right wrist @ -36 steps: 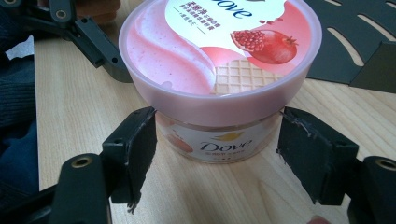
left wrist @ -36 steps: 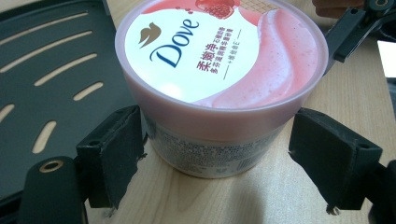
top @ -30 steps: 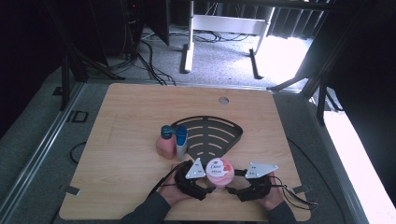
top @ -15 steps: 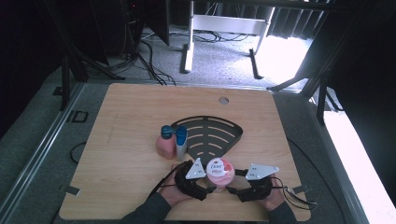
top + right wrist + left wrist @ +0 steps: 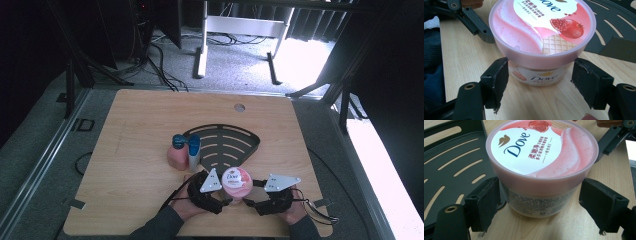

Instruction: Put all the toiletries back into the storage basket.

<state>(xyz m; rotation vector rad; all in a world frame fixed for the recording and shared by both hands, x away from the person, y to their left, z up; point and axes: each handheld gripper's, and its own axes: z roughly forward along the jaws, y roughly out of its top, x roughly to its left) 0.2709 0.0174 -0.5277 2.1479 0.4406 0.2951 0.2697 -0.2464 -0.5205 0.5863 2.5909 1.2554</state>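
Pink plastic Dove tub (image 5: 236, 182) with a printed pomegranate lid sits upright on the light wooden surface (image 5: 130, 125), low centre of the high view, just below the black slotted fan-shaped tray (image 5: 225, 145). I can't tell whether it overlaps the tray edge.

Left gripper (image 5: 224, 196): in the high view it sits at the tub's lower left. In the left gripper view (image 5: 539, 202) both black pads flank the tub body under the lid rim. Left pad (image 5: 485, 202) looks at or nearly on the wall; right pad (image 5: 600, 205) stands clear with wood visible between. So spread, not clamped.

Right gripper (image 5: 250, 197): lower right of the tub in the high view. In the right gripper view (image 5: 540, 81) the tub is between the pads, left pad (image 5: 496, 81) close to the wall, right pad (image 5: 589, 82) apart from it. Also spread, nothing held.

Both approach the same tub from opposite sides; each gripper view shows the other gripper's black frame behind the tub in an upper corner.

Pink bottle with a blue cap (image 5: 176, 152) and a white bottle with a blue top (image 5: 193, 152) stand touching, left of the tray, upper left of the tub.
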